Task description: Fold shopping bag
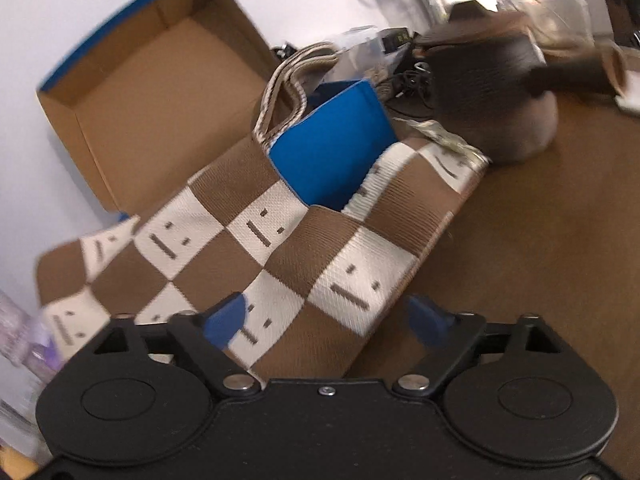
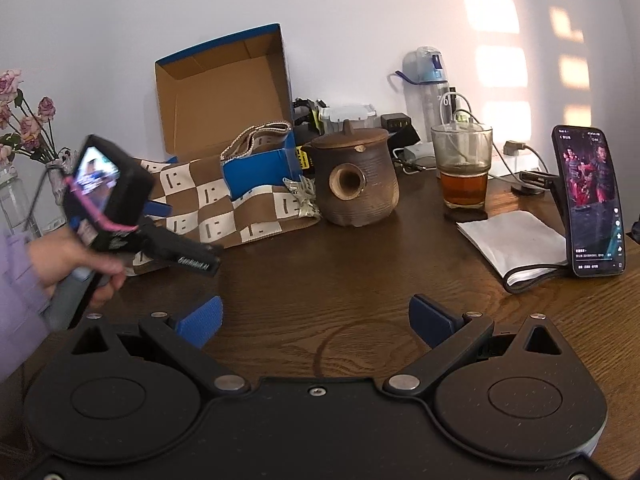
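Note:
The shopping bag (image 1: 280, 248), checkered brown and cream with little faces, lies flat on the wooden table (image 1: 540, 240) with its striped handles (image 1: 280, 92) at the far end. A blue card piece (image 1: 332, 152) rests at its mouth. My left gripper (image 1: 326, 320) hovers over the bag's near corner, jaws apart: one blue pad over the cloth, the other beside its edge. In the right wrist view the bag (image 2: 224, 216) lies at the left, where a hand (image 2: 80, 268) holds the left tool. My right gripper (image 2: 316, 320) is open over bare table.
An open cardboard box (image 2: 224, 92) stands behind the bag. A brown ceramic pot (image 2: 356, 176) sits against the bag's right side. Further right are a glass of tea (image 2: 462, 168), a folded white cloth (image 2: 516, 240), a phone on a stand (image 2: 588, 200) and a water bottle (image 2: 426, 80). Flowers (image 2: 24, 112) stand far left.

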